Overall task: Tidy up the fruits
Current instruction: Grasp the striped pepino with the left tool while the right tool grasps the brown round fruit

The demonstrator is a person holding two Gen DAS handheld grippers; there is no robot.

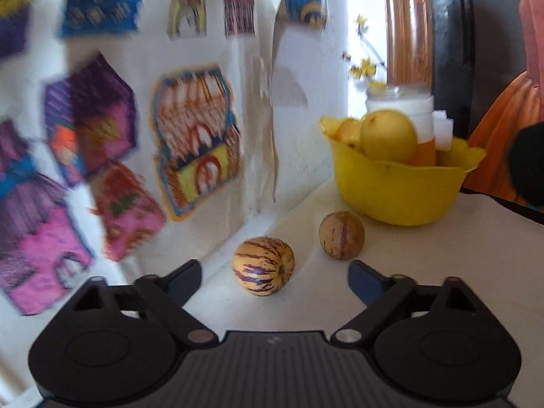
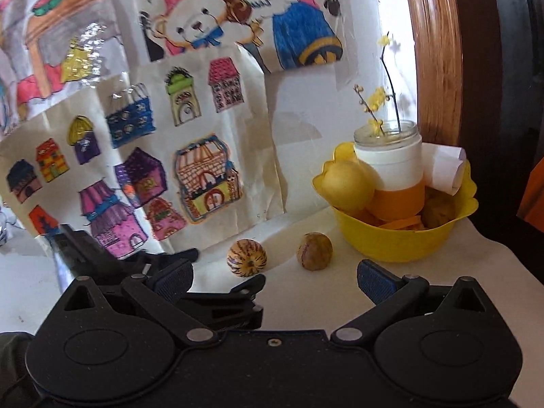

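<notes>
We've got both grippers spread wide and holding nothing. The left gripper (image 1: 274, 273) sits low over the white table (image 1: 425, 255), and the striped fruit (image 1: 263, 266) lies right between its fingertips, just ahead of them and a bit closer to the left finger (image 1: 185, 277). The brown fruit (image 1: 341, 235) is a little further out, nearer the right finger (image 1: 365, 280), and the two fruits sit apart from each other. Past that, ahead and right of the fingers, is the yellow bowl (image 1: 401, 193) with a big yellow fruit (image 1: 387, 134) and a jar (image 1: 404, 102) in it. From the right gripper (image 2: 275, 280) the same things show further out: striped fruit (image 2: 247, 257) and brown fruit (image 2: 315, 251) ahead between the fingers, bowl (image 2: 397, 244) ahead to the right. The left gripper (image 2: 224, 273) also pokes in just beyond the right one's left finger (image 2: 173, 278). Kids' drawings (image 2: 190, 156) cover the wall behind it all.
</notes>
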